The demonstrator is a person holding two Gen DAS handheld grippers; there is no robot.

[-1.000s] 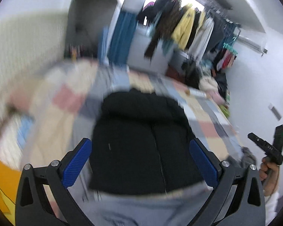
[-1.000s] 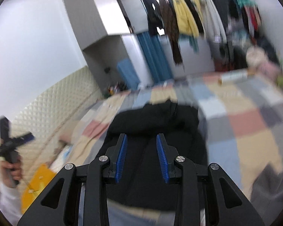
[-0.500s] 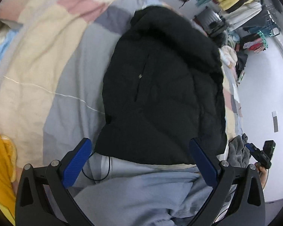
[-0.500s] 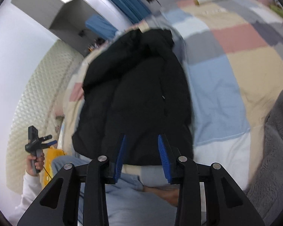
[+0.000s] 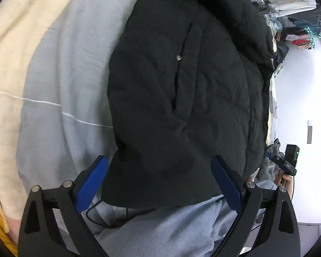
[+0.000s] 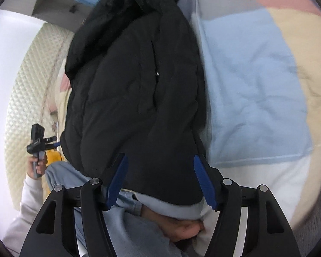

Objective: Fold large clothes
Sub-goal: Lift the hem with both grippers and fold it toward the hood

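Both tongs hover spread wide over a black quilted puffer jacket (image 5: 182,90) lying on the patchwork pastel quilt (image 6: 252,81).

The left gripper (image 5: 158,184) and right gripper (image 6: 160,180) grip nothing; the padding looks soft, bulky, light, probably slippery-shelled; the near hem corners seem the best hold; no containers are visible, though blur hides the edges.
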